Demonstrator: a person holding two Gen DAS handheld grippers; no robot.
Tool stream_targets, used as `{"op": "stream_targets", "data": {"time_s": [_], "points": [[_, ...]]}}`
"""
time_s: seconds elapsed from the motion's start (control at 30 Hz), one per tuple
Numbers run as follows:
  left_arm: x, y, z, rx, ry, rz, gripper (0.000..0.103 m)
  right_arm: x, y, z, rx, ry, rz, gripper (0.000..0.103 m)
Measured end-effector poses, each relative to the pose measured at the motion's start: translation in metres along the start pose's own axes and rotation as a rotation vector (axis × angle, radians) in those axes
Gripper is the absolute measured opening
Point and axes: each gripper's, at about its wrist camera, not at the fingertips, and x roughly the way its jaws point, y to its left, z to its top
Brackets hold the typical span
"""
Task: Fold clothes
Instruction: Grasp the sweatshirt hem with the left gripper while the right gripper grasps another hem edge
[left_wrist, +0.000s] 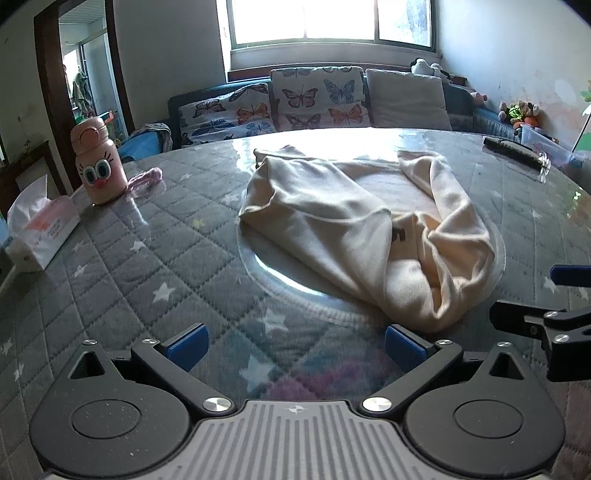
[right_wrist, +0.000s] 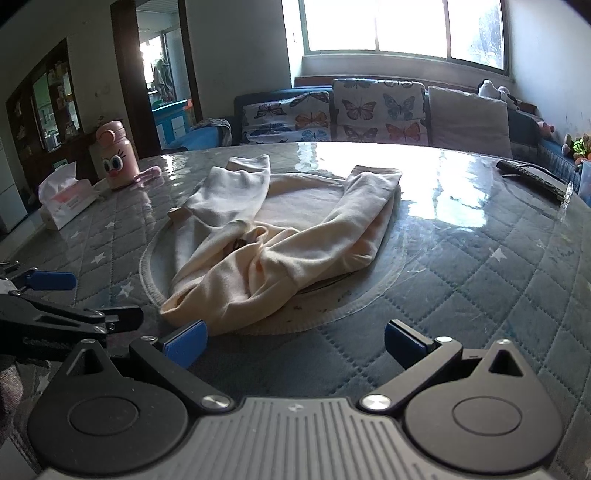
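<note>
1. I see the cream garment (left_wrist: 354, 229) lying crumpled on the quilted table (left_wrist: 147, 258).
2. Left gripper (left_wrist: 295, 347): fingers spread, empty.
3. Right gripper (right_wrist: 295, 343): fingers spread, empty, at the garment's near edge.

Cream garment (right_wrist: 280, 240) crumpled on the quilted table (right_wrist: 480, 277)

Right gripper (right_wrist: 295, 341) hovers spread wide at its near edge; the left gripper (right_wrist: 55, 295) shows alongside.

Cream garment (left_wrist: 354, 229) lies rumpled on the quilted table (left_wrist: 129, 266); both sleeves folded across its body.
</note>
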Motion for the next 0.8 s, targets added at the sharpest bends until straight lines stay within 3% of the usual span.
{"op": "stream_targets", "data": {"time_s": [0.3, 0.57, 0.77, 0.8], "points": [[0.007, -0.011, 0.031, 0.049, -0.046, -0.035, 0.101, 0.014, -0.029, 0.032, 0.022, 0.010, -0.024, 0.102], [0.025, -0.028, 0.058, 0.109, -0.070, -0.095, 0.075, 0.029, -0.069, 0.064, 0.097, 0.009, -0.063, 0.093], [0.050, -0.044, 0.068, 0.171, -0.044, -0.140, 0.059, 0.047, -0.088, 0.085, 0.124, 0.003, -0.061, 0.084], [0.055, -0.045, 0.069, 0.177, -0.035, -0.143, 0.052, 0.051, -0.090, 0.088, 0.129, 0.004, -0.056, 0.082]]}}
